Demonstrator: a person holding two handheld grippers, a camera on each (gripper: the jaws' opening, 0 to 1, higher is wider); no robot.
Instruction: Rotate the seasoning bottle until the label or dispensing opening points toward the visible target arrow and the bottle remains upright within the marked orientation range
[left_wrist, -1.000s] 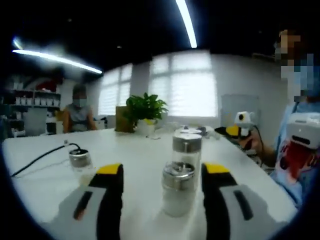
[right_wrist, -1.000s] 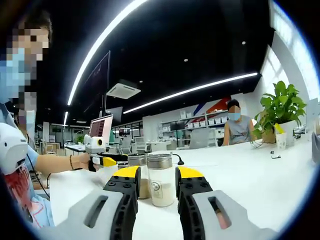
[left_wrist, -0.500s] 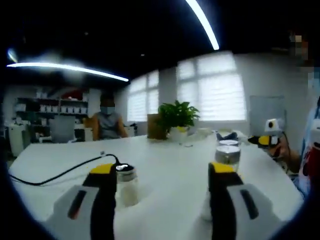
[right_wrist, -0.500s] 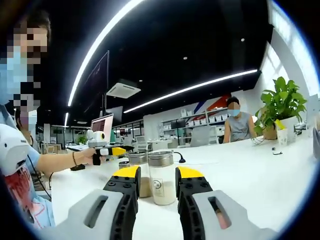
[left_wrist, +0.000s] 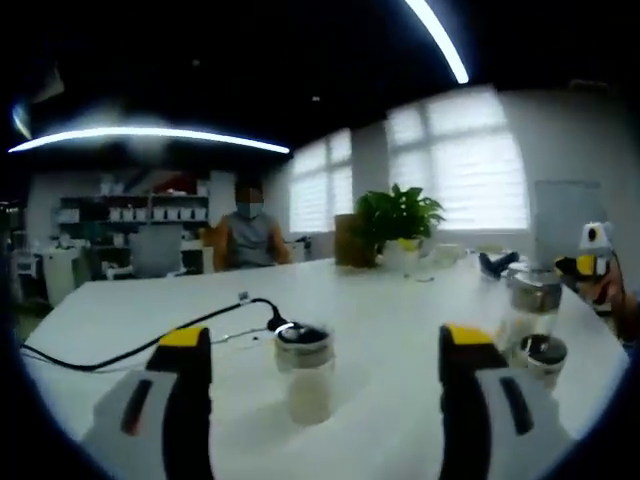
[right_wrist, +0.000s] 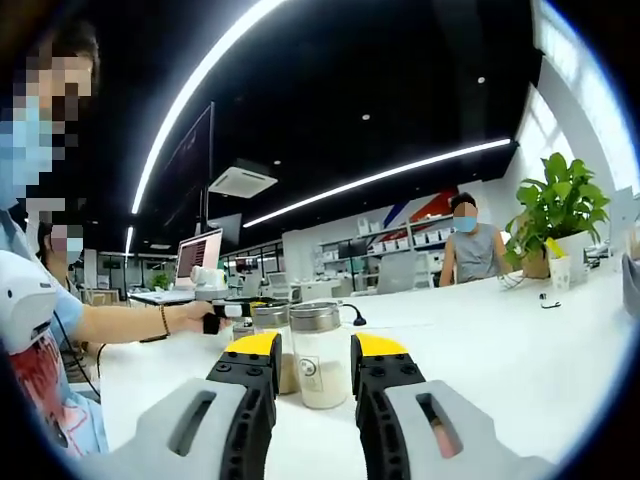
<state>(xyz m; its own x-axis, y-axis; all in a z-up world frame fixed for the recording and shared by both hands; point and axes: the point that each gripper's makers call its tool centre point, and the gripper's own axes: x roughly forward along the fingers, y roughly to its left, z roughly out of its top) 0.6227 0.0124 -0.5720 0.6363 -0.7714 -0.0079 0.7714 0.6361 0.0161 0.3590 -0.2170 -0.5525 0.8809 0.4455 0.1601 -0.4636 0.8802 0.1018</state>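
In the left gripper view, my left gripper (left_wrist: 325, 345) is open wide. A small clear seasoning bottle (left_wrist: 303, 370) with a dark lid stands upright on the white table (left_wrist: 400, 320), just beyond the jaws and between them. Two more bottles, one tall (left_wrist: 535, 298) and one short (left_wrist: 546, 356), stand at the right, with my right gripper (left_wrist: 592, 262) behind them. In the right gripper view, my right gripper (right_wrist: 315, 345) has its jaws about a bottle's width apart. An upright labelled bottle (right_wrist: 320, 355) stands framed between the tips, with a sliver of gap on its left. Another bottle (right_wrist: 270, 340) stands behind it, and my left gripper (right_wrist: 225, 310) is beyond that.
A black cable (left_wrist: 150, 340) runs across the table to the left of the near bottle. A potted plant (left_wrist: 398, 215) stands at the far edge, and a seated person (left_wrist: 250, 235) is behind it. A laptop (right_wrist: 200, 262) sits far left. The table (right_wrist: 520, 340) stretches away to the right.
The left gripper's view has swung left: the bottle by the cable now sits between its jaws and the bottle pair lies at the right. The right gripper has hardly moved.
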